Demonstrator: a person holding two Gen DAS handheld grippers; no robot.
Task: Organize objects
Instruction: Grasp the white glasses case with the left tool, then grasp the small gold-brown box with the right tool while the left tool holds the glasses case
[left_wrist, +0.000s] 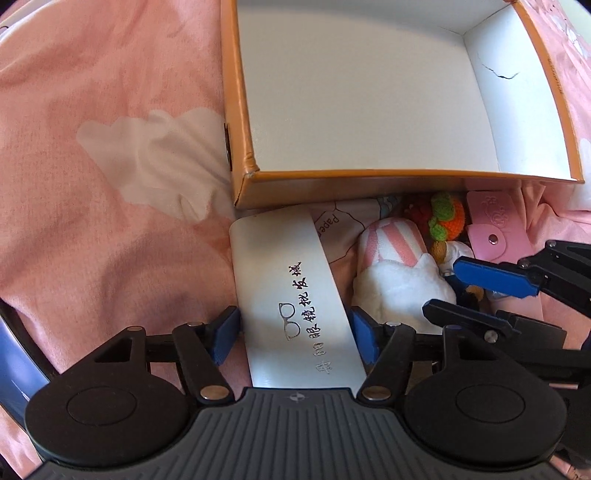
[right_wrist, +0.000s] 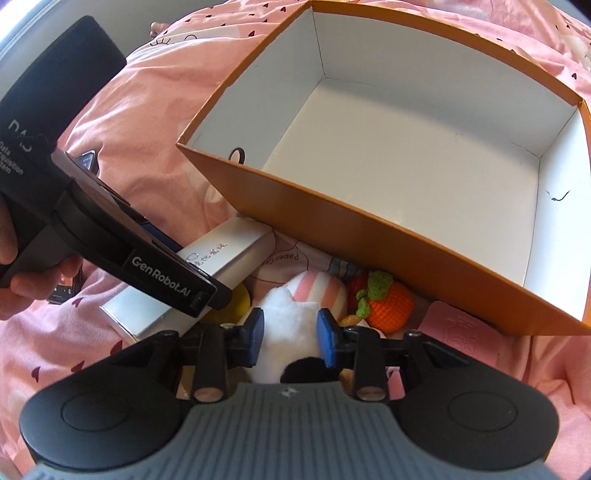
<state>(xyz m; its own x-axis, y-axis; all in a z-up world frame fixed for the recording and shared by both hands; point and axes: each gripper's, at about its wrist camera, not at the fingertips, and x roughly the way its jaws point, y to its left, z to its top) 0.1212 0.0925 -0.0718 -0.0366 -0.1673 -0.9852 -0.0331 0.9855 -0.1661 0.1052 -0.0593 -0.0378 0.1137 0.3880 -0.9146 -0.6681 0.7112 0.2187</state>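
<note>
Left wrist view: both grippers are down on their picks beside the orange box (left_wrist: 369, 188)!

Left gripper (left_wrist: 293, 332) has its blue pads pressed against both long sides of the silver glasses case (left_wrist: 284, 295), which lies flat on the pink bedsheet (left_wrist: 92, 166) just in front of the box's near wall. Right gripper (right_wrist: 290, 338) pinches the white plush toy (right_wrist: 291, 310), close to the crocheted orange (right_wrist: 391, 302). Best play, I'd say: lift the case level, clear that near wall fully, then lower it inside along one side, leaving room for the rest.
</note>
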